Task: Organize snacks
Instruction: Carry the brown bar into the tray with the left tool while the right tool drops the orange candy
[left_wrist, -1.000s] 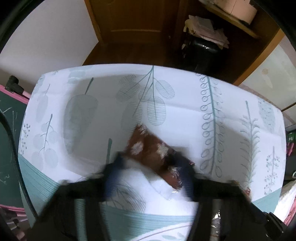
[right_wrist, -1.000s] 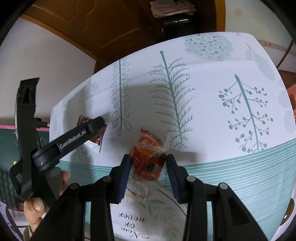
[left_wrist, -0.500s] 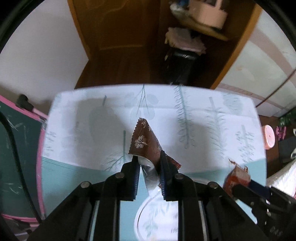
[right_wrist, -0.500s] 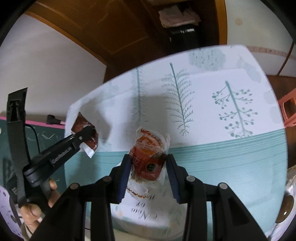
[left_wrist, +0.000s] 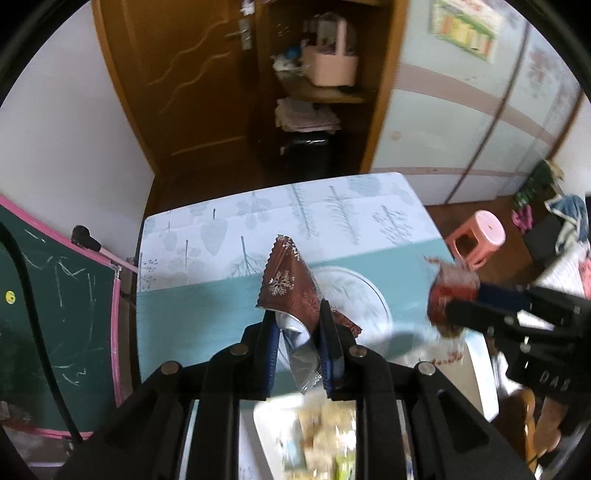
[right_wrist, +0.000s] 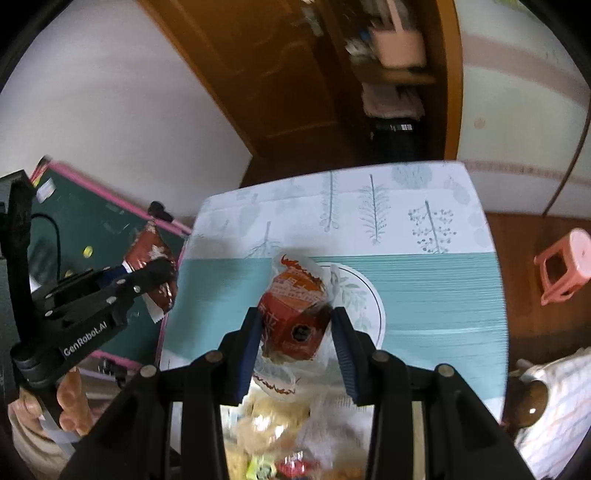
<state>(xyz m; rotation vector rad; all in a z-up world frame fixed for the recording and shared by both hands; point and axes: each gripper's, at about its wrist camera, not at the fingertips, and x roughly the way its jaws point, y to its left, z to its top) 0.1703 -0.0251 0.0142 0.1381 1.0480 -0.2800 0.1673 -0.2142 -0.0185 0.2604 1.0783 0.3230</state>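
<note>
My left gripper (left_wrist: 298, 325) is shut on a brown snack packet with white snowflakes (left_wrist: 286, 286), held high above the table; the packet also shows in the right wrist view (right_wrist: 149, 254). My right gripper (right_wrist: 295, 325) is shut on an orange-red snack in a clear wrapper (right_wrist: 295, 314), also held above the table; it shows in the left wrist view (left_wrist: 448, 291). Below both grippers lies a blurred pile of snacks (right_wrist: 273, 421) in a white container (left_wrist: 269, 432).
The table has a white and teal leaf-print cloth (left_wrist: 207, 306) with a round printed emblem (right_wrist: 373, 295). A green chalkboard (left_wrist: 55, 314) leans at the left. A pink stool (left_wrist: 476, 236) stands at the right. A wooden door (left_wrist: 184, 74) and shelves are behind.
Both grippers have risen well above the table and drawn back towards me, each keeping its snack. The pile of snacks has come into view below them.
</note>
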